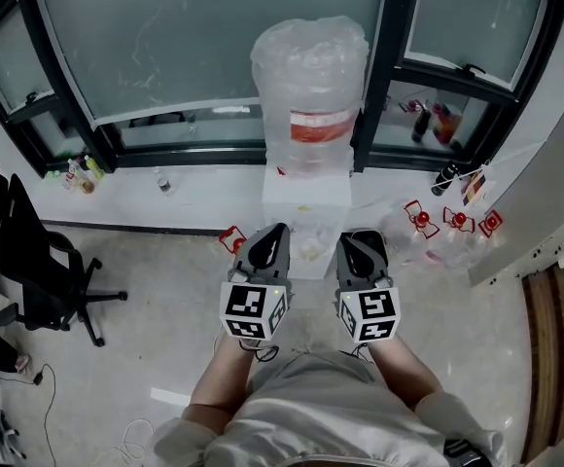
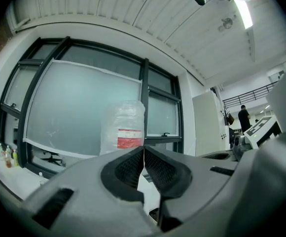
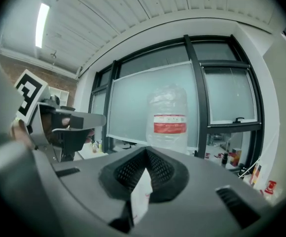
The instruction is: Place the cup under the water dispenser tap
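Observation:
The water dispenser (image 1: 306,202) is a white cabinet under a large clear bottle (image 1: 309,95) with a red label, standing against the window. Both grippers point level at it from close by. My left gripper (image 1: 274,232) is shut, its pads meeting with nothing between them (image 2: 143,157). My right gripper (image 1: 362,239) is shut on a thin white cup wall with red print (image 3: 142,196), seen edge-on between its jaws (image 3: 145,171). The rest of the cup is hidden below the jaws. The bottle (image 3: 168,117) stands straight ahead in both gripper views (image 2: 125,127). The tap itself I cannot make out.
A black office chair (image 1: 39,261) stands at the left. Small bottles (image 1: 80,173) sit on the window sill. Red-and-white objects (image 1: 452,220) lie on the floor at the right of the dispenser. A person (image 2: 243,118) stands far off at the right.

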### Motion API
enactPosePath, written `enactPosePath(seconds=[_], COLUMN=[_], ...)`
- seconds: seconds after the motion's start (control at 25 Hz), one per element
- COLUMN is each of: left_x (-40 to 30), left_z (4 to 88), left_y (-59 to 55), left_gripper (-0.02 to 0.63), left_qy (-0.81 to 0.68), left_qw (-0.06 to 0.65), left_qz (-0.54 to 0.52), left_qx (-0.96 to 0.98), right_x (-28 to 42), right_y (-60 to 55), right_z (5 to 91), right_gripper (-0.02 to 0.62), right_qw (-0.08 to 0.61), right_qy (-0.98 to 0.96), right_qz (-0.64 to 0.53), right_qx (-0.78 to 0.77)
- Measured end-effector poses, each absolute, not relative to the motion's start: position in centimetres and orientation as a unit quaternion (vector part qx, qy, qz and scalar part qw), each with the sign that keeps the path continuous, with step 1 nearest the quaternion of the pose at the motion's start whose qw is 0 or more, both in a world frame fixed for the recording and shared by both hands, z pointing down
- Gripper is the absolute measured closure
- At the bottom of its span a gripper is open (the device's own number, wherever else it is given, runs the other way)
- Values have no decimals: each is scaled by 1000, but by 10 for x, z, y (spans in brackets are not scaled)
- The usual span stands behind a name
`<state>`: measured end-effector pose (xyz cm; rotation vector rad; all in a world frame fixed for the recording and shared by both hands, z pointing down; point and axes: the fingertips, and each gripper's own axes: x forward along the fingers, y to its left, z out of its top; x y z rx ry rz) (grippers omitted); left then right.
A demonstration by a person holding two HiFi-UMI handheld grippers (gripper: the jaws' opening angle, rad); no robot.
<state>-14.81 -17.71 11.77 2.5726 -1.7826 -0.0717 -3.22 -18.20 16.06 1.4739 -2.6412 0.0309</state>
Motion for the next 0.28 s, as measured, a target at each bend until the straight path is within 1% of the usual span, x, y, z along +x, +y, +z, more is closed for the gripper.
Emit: enactPosePath(seconds=[0.28], left_x=[-147], left_z=[122], left_y=[-178], left_gripper=[586], left_qy=[-567], left_qw=[7], left_qz=[-16], left_qx=[824], right_x=[-29], right_y=[-180], right_z=[163], right_gripper=[571], right_qw=[58], right_qy=[-869], right_qz=[14], right_qx=[491])
